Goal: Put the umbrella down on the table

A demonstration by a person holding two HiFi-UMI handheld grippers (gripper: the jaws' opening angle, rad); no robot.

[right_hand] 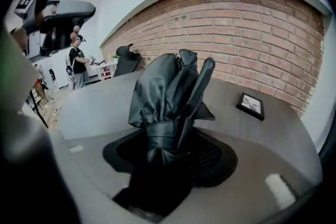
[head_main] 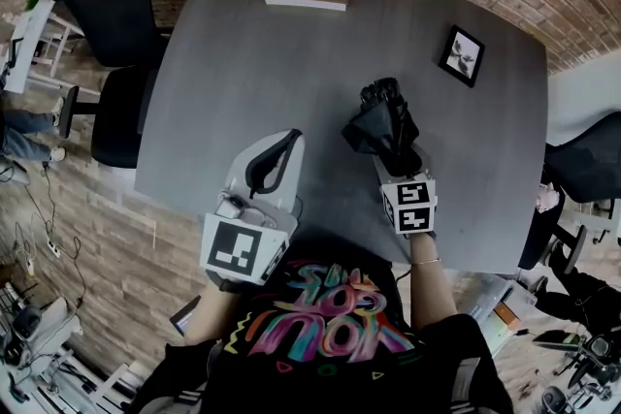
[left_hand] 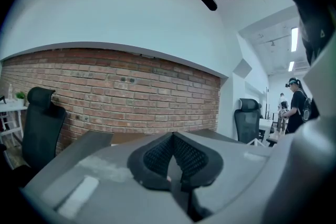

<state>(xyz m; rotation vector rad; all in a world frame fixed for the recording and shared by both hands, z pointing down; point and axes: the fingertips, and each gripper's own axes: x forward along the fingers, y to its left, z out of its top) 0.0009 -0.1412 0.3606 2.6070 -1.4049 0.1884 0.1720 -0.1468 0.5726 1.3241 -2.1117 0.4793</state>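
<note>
Black folded umbrella (head_main: 381,124) clamped in your right gripper (head_main: 399,162) fingers, tilted toward worktop (head_main: 291,63) for set-down; left gripper (head_main: 273,160) fingers closed, empty.

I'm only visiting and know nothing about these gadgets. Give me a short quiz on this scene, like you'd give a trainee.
1. True or false: the left gripper holds the umbrella.
2. Which jaws are shut with nothing between them? A: left gripper. B: right gripper.
3. What small thing lies on the table beyond the umbrella, to its right in the head view?

Key:
1. False. The right gripper holds it.
2. A.
3. A framed picture.
</note>
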